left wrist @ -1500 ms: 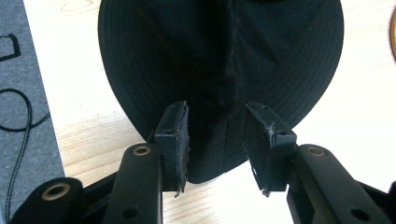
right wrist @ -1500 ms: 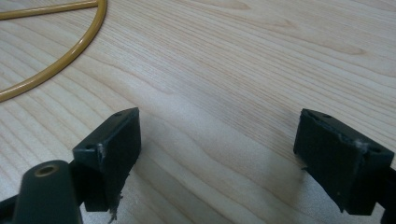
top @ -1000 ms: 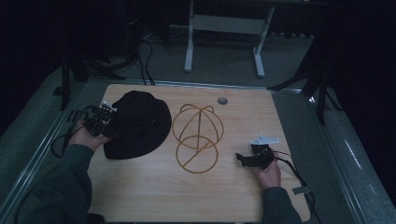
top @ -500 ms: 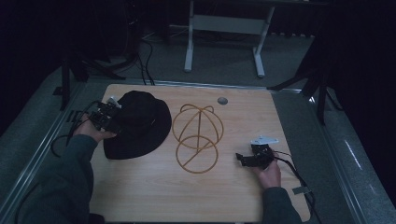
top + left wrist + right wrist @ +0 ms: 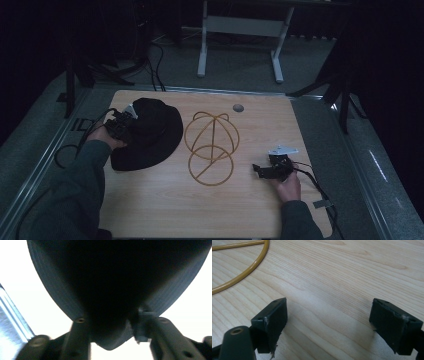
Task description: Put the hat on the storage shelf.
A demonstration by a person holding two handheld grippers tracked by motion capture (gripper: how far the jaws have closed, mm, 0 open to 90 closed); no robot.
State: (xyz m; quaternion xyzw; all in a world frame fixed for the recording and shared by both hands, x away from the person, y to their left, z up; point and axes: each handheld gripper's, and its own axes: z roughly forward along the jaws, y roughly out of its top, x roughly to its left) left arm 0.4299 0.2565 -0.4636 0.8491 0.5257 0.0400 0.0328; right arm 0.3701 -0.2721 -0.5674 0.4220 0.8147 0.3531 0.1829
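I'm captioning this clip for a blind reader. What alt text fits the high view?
On a wooden table, the left hand-held gripper closes on the brim of a black hat. A yellow wire hat frame stands mid-table, and the right hand-held gripper rests open beside it.

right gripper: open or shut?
Open. In the right gripper view the right gripper has its jaws set wide apart over the bare wooden table, nothing between them; the yellow wire stand lies off to the side.

My sleeves [image 5: 75, 190] are dark grey-green, and my two grippers, left [image 5: 120, 125] and right [image 5: 267, 169], are black with blocky pads [image 5: 273, 320], small screws, trailing black cables and a pale three-cornered top plate [image 5: 283, 150].
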